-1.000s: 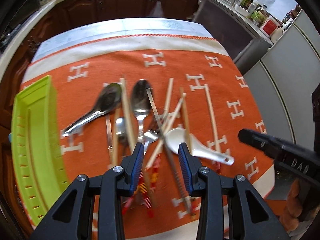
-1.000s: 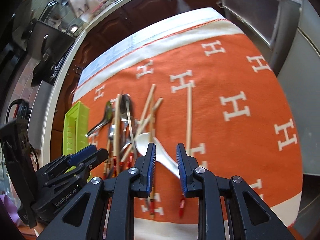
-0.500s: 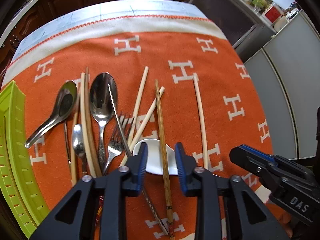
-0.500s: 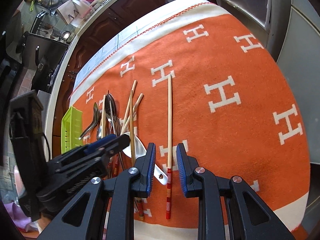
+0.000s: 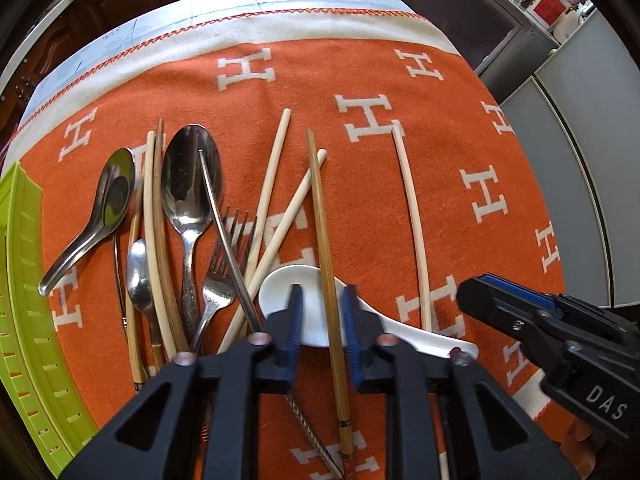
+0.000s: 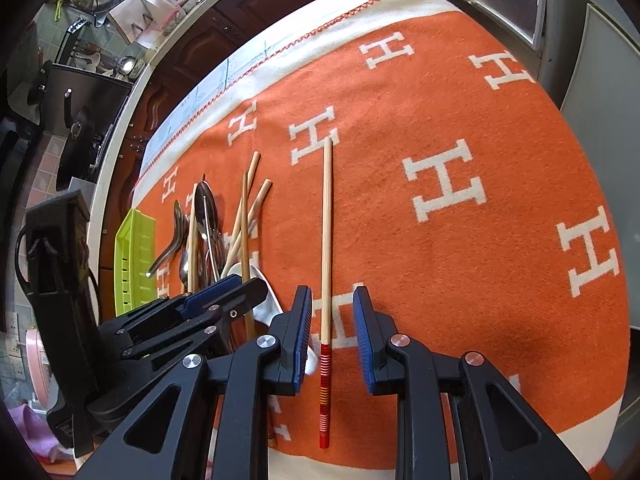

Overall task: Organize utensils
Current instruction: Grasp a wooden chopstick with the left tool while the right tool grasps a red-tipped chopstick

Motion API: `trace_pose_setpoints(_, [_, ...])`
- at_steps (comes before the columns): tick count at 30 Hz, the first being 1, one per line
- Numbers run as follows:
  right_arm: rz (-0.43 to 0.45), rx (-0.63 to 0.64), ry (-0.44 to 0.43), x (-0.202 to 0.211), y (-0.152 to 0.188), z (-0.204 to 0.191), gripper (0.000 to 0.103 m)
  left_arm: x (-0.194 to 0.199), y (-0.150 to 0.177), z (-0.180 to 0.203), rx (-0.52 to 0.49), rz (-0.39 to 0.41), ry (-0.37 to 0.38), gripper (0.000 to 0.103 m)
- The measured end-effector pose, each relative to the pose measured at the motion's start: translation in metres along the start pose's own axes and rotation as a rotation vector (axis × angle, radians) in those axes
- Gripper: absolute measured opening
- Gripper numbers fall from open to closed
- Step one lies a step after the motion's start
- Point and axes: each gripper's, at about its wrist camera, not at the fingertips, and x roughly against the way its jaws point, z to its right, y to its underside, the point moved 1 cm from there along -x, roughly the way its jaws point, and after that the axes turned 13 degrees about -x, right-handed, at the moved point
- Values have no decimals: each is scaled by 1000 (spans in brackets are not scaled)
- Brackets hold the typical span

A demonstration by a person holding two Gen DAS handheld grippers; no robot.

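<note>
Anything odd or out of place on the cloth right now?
Yes: the utensils lie in a crossed heap. A brown chopstick lies across the white ceramic spoon, pale chopsticks cross the fork, and the green tray looks empty as far as visible.

Right gripper [image 5: 472,296]: white letters "DAS" on its black body. Orange cloth [image 6: 500,128]: repeated white "H" marks. Nothing else legible.

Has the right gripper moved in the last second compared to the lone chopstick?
Yes. The right gripper has shifted right, away from the white spoon, and now straddles the lone chopstick, jaws open.
</note>
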Motion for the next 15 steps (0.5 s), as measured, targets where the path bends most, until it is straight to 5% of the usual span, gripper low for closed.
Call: trace_pose_setpoints(15, [25,109,135,-43,-7,-34,22,35,17,-13,10,95,-11,4])
